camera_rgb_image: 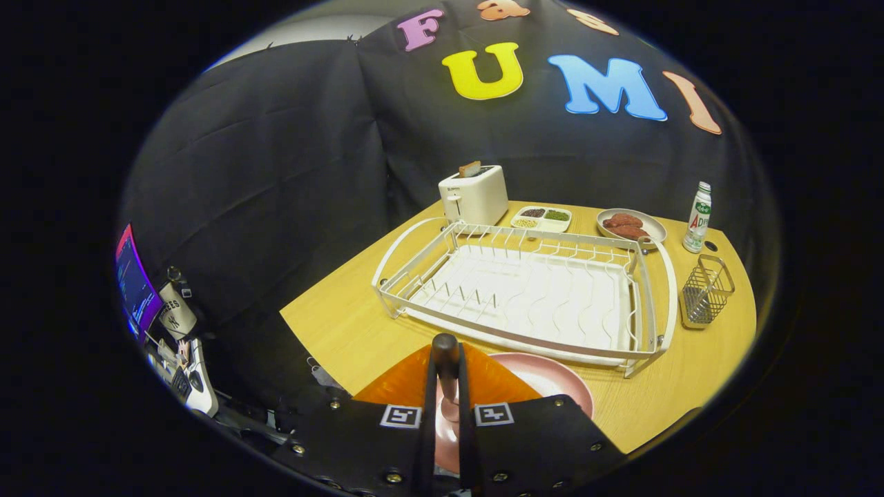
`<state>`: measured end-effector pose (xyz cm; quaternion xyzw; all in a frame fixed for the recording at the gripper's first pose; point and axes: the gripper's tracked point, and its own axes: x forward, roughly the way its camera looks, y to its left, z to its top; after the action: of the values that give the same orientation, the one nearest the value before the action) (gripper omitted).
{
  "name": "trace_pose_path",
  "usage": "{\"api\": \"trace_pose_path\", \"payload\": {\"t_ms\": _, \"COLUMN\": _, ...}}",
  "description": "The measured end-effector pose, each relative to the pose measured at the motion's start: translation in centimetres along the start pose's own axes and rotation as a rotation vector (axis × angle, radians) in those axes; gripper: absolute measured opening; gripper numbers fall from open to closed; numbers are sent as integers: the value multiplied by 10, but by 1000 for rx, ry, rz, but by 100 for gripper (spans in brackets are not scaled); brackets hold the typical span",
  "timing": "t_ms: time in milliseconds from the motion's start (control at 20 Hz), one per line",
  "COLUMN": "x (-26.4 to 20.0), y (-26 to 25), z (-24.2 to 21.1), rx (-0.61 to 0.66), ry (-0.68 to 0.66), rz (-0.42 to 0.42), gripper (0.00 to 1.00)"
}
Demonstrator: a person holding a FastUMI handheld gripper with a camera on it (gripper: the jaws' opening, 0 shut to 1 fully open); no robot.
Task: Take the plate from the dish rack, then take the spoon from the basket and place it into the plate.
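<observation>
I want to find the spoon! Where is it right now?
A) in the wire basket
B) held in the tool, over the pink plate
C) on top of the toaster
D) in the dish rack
B: the spoon is pinched between the fingers of the tool, with its bowl down over the pink plate just in front of the dish rack; the wire basket has nothing showing in it.

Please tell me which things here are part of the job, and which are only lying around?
Job: gripper, shut on a spoon over the pink plate; dish rack; wire basket.

Lying about: toaster, snack tray, meat dish, bottle, orange mat, table.
</observation>
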<state>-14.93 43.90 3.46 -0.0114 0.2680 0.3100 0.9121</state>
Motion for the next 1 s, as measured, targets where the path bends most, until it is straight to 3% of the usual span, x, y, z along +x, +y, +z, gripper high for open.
{"api": "trace_pose_path", "payload": {"t_ms": 150, "x": -2, "y": 1, "z": -1, "rx": 3, "ry": -2, "rz": 28, "gripper": 16}}
{"api": "trace_pose_path", "payload": {"t_ms": 250, "x": -10, "y": -5, "z": -2, "rx": -4, "ry": 3, "rz": 15, "gripper": 32}}
{"api": "trace_pose_path", "payload": {"t_ms": 300, "x": -14, "y": -4, "z": -2, "rx": -8, "ry": 1, "rz": 21, "gripper": 31}}
{"api": "trace_pose_path", "payload": {"t_ms": 450, "x": -26, "y": -11, "z": -3, "rx": -34, "ry": 1, "rz": -1, "gripper": 57}}
{"api": "trace_pose_path", "payload": {"t_ms": 500, "x": -27, "y": -11, "z": -3, "rx": -39, "ry": -4, "rz": 3, "gripper": 57}}
{"api": "trace_pose_path", "payload": {"t_ms": 650, "x": -36, "y": -26, "z": 1, "rx": -48, "ry": -23, "rz": -46, "gripper": 99}}
{"api": "trace_pose_path", "payload": {"t_ms": 1000, "x": -57, "y": -59, "z": 23, "rx": -12, "ry": -92, "rz": -113, "gripper": 99}}
